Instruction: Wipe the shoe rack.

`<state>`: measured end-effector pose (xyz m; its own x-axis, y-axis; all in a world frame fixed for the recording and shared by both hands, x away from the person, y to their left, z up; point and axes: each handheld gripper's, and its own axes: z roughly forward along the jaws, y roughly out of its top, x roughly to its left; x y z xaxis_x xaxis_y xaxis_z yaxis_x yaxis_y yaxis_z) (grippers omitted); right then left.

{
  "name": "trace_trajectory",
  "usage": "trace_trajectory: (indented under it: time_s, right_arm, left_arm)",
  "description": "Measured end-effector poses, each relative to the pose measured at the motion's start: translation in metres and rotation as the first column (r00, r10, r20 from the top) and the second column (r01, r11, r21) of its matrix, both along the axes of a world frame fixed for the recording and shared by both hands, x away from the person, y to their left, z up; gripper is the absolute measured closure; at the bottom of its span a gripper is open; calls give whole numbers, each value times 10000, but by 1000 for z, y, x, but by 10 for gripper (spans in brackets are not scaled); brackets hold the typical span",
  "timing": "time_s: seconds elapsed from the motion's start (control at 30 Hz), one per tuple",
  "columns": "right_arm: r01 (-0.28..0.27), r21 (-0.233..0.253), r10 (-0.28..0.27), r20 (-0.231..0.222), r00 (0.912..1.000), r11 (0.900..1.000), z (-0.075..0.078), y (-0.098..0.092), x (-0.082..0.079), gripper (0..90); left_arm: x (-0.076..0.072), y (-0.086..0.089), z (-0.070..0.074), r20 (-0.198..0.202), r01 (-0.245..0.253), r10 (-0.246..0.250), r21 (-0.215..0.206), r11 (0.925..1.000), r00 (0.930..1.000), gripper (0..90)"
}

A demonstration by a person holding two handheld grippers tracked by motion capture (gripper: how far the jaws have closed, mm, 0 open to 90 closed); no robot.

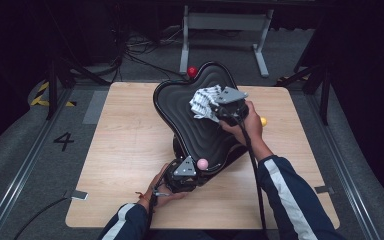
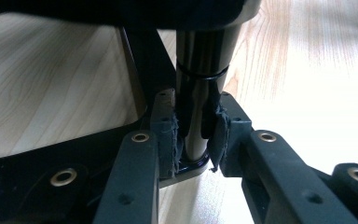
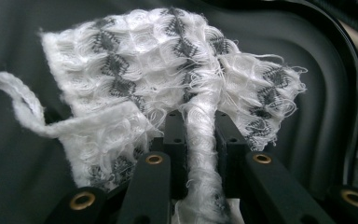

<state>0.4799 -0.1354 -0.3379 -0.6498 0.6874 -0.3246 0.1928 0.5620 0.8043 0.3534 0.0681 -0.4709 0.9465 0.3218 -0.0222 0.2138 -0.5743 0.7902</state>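
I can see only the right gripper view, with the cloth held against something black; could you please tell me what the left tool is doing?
Observer: The left tool is shut on a shiny black post under the black ribbed board.
Operator: Where on the board is the cloth?
Observer: The cloth is on its far right part, in the right tool.
Operator: Is anything near the left tool?
Observer: A pink ball sits at the board's near edge, right beside it.

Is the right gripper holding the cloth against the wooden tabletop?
No. The right gripper holds the white cloth on the black ridged tray, above the table.
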Motion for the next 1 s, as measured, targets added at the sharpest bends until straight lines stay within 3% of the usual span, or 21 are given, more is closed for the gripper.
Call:
trace_trajectory:
  time_s: [0.17,0.33,0.43,0.57,0.73,1.0]
  right_arm:
    - [894,113,-892,-188,9958,9959,-1,-25,18,782]
    - [1714,-123,-1714,-16,9852,9851,-4,-48,34,782]
    - [1712,158,-1707,-261,9850,9851,-3,-56,37,783]
    - [1889,-237,-1890,-52,9820,9817,-2,-51,36,780]
    - [1797,-201,-1799,-93,9836,9835,-3,-48,33,779]
    - [1038,-287,-1042,-138,9945,9942,0,-34,27,797]
  left_arm:
    - [0,0,-1,-21,22,-22,-58,10000,10000,733]
    - [0,-1,0,-13,-30,30,-77,10000,10000,734]
    - [1,0,0,-43,-10,10,-79,10000,10000,733]
    - [1,-1,-1,-64,-8,8,-96,10000,10000,733]
    - [0,-3,-1,-79,104,-105,-85,9999,9999,733]
    - [-1,-3,0,-23,162,-162,-43,9999,9999,733]
